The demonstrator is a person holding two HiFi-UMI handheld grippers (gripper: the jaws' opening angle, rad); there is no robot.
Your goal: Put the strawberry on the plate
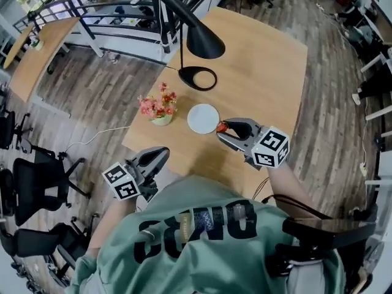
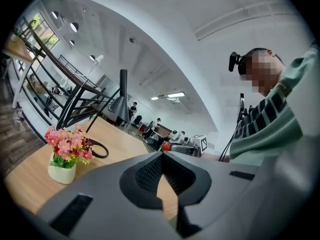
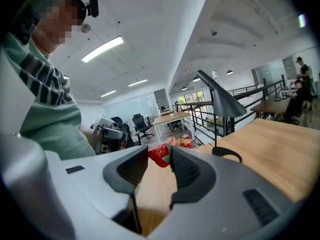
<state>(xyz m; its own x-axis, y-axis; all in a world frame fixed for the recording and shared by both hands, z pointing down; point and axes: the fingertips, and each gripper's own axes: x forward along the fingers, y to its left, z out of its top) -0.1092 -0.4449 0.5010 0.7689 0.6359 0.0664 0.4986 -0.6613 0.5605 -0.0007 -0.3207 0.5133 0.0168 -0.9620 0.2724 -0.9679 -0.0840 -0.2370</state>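
The red strawberry (image 1: pixel 221 126) is pinched at the tips of my right gripper (image 1: pixel 224 131), which is shut on it. It hangs just off the right rim of the round white plate (image 1: pixel 203 118) on the wooden table. In the right gripper view the strawberry (image 3: pixel 159 155) shows between the two dark pads, its green leaf against the right one. My left gripper (image 1: pixel 163 154) hovers at the table's near left edge with its jaws together and nothing in them. The left gripper view looks past its closed tips (image 2: pixel 161 155) at the strawberry (image 2: pixel 165 146) across the table.
A small pot of pink and red flowers (image 1: pixel 159 109) stands left of the plate. A black desk lamp (image 1: pixel 195 38) with a ring base (image 1: pixel 197 78) stands behind it. The wooden table (image 1: pixel 263 72) stretches to the far right. Office chairs (image 1: pixel 37 182) stand on the floor at left.
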